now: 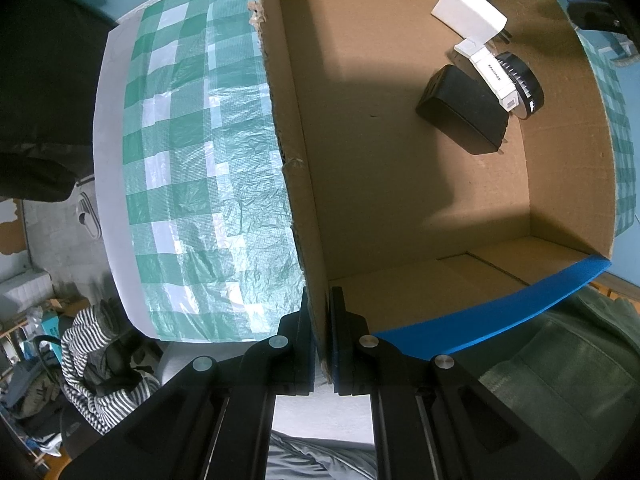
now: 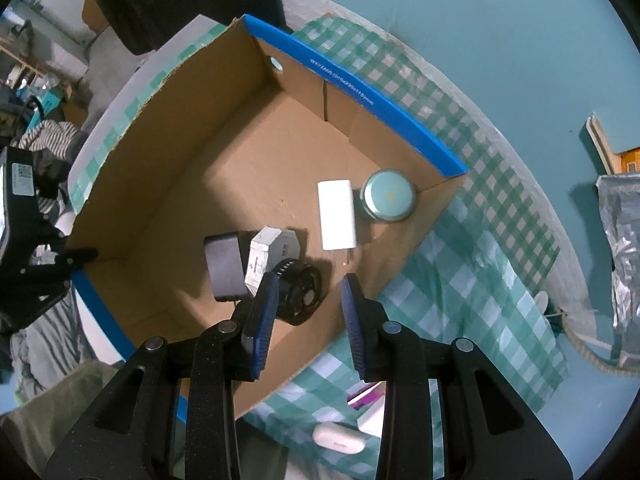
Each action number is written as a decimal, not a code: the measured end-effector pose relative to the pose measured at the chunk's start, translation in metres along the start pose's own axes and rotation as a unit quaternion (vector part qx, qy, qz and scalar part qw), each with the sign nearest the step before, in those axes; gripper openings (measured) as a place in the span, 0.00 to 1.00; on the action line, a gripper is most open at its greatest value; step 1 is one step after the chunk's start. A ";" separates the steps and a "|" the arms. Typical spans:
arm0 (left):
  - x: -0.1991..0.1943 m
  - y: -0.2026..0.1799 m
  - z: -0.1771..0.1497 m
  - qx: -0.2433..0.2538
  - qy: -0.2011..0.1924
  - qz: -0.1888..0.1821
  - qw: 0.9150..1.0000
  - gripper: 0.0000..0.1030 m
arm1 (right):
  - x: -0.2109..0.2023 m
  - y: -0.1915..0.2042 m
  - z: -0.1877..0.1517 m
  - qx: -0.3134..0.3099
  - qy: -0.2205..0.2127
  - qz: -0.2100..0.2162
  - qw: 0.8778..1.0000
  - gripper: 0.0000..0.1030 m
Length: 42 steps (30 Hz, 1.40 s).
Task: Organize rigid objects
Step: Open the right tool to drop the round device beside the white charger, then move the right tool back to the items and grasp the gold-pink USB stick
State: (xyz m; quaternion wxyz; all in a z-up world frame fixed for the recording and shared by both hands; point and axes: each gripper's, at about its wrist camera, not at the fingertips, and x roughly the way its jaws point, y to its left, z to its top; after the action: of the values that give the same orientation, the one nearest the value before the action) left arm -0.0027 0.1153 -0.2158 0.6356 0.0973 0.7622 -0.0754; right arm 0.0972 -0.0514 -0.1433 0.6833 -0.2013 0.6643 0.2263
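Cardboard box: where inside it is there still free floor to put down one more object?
The cardboard box has bare floor from the wall pinched by the left gripper across to the blue-edged wall. It is crowded in the corner by the round tin: white charger, black adapter, small white box, black disc.

dim bluish light, hard shadows in box (image 1: pixel 400 168), glare on cloth (image 1: pixel 192 184), fisheye-warped edges.

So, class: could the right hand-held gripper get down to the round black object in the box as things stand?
Probably yes. The right hand-held gripper hangs open directly above the round black object, and the box has no lid. A small white carton leaning against it may crowd one finger.
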 end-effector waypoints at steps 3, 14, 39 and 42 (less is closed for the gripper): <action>-0.001 -0.001 0.000 0.000 0.000 0.000 1.000 0.07 | -0.007 -0.004 -0.005 0.006 -0.005 0.002 1.000 0.30; -0.005 -0.004 0.000 0.003 -0.003 0.002 1.000 0.07 | -0.039 -0.024 -0.030 0.041 -0.031 0.002 0.999 0.38; -0.007 -0.008 0.000 0.004 -0.002 0.003 1.000 0.07 | -0.009 -0.098 -0.114 0.190 0.003 0.011 0.982 0.48; -0.008 -0.009 -0.001 0.005 -0.002 0.003 1.000 0.07 | 0.012 -0.111 -0.121 0.227 0.013 0.026 0.973 0.48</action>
State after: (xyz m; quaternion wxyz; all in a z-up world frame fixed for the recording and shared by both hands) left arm -0.0041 0.1067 -0.2084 0.6370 0.1027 0.7601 -0.0769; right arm 0.0623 -0.2111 -0.1630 0.6963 -0.0265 0.7123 0.0846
